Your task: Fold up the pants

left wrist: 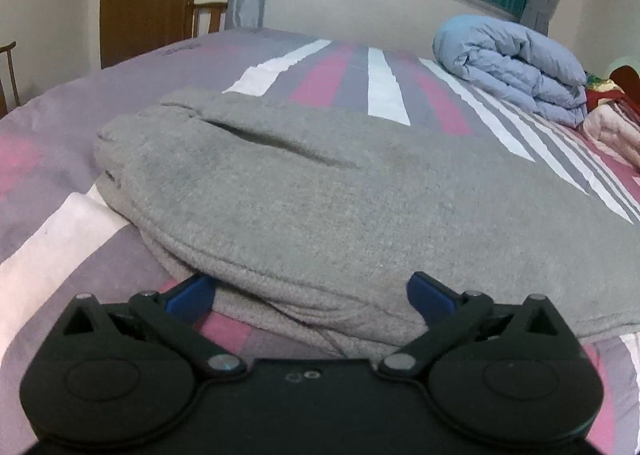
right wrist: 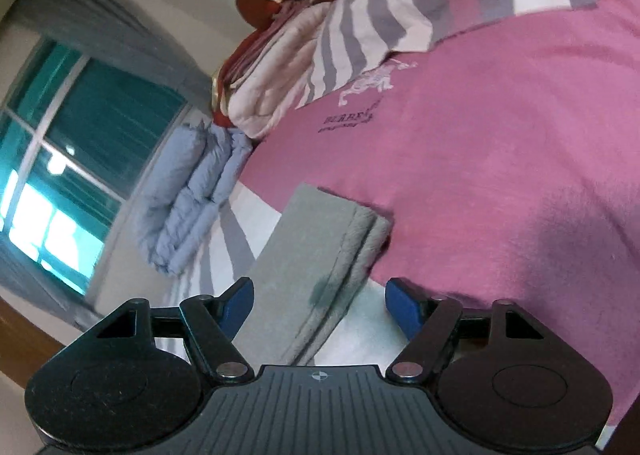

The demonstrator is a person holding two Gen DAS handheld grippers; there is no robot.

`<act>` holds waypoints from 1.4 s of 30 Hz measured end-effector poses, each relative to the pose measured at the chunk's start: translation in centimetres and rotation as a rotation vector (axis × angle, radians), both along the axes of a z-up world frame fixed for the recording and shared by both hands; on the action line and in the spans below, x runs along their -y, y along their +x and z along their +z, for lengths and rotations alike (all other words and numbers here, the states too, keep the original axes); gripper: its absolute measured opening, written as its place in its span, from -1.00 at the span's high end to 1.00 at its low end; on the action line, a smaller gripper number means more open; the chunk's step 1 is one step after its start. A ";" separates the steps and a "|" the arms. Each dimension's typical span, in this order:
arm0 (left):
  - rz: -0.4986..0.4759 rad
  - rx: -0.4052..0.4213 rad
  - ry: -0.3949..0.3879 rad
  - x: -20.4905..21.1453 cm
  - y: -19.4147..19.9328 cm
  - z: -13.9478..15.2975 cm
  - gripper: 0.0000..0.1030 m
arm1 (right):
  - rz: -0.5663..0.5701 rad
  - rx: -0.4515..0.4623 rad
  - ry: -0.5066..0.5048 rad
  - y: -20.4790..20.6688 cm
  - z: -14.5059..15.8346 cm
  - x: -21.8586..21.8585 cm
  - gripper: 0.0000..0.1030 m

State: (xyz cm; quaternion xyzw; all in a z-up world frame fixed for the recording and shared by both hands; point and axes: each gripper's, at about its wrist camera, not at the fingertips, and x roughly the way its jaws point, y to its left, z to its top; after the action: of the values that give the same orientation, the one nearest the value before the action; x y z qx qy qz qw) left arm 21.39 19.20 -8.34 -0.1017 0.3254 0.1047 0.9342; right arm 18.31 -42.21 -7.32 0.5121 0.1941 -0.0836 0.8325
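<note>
My left gripper (left wrist: 310, 295) and right gripper (right wrist: 319, 303) both gape wide around the grey pants (left wrist: 320, 191); the pink bedsheet (right wrist: 520, 135) reads "BURBE…", rest unreadable.

Gray pants (left wrist: 320, 191) — matt fleecy cloth, bedsheet (left wrist: 60, 95) — smooth woven cloth

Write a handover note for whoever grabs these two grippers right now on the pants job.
Left gripper: open, jaws straddling the near edge of the gray pants, not clamped.
Right gripper: open, a layered pants edge between the jaws, nothing pinched.
Pants lie folded in layers on the striped bedspread; rolled blue duvet sits beyond them, apart.
Done: at least one fold.
Left: probably a final fold or tidy; check the whole bundle first.
</note>
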 end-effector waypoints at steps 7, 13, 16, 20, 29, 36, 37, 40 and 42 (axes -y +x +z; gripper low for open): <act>0.008 0.002 -0.008 0.0 0.0 -0.1 -0.89 | 0.005 -0.073 0.040 2.0 -0.8 1.2 0.11; 0.005 0.002 -0.013 -0.1 -0.1 -0.1 -0.89 | 0.129 -0.103 -0.082 4.9 -1.0 -0.3 0.11; 0.006 0.002 -0.013 -0.1 0.0 -0.1 -0.89 | 0.199 -0.081 -0.074 5.4 -1.0 -1.5 0.11; 0.005 0.002 -0.014 -0.1 0.0 -0.1 -0.89 | 0.194 -0.078 -0.058 5.3 -1.6 -2.7 0.21; 0.003 0.006 -0.016 0.0 0.0 -0.1 -0.89 | 0.200 -0.121 -0.144 5.4 -1.5 -3.1 0.83; 0.002 0.010 -0.019 -0.1 0.1 -0.2 -0.89 | 0.134 -0.078 -0.013 4.3 -2.7 -2.4 0.78; 0.002 0.010 -0.020 -0.1 0.1 -0.2 -0.89 | 0.113 -0.072 0.014 4.2 -2.9 -2.2 0.78; 0.002 0.010 -0.020 -0.1 0.1 -0.2 -0.89 | 0.067 -0.062 0.059 3.8 -3.2 -2.0 0.78; 0.001 0.010 -0.020 -0.1 0.2 -0.2 -0.89 | 0.053 -0.063 0.062 3.7 -2.8 -1.7 0.78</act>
State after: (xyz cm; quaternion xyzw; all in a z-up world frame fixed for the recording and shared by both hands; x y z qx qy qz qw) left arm 21.55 19.28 -8.54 -0.1119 0.3216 0.1016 0.9348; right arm 22.00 -40.47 -10.16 0.5294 0.2362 -0.0714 0.8117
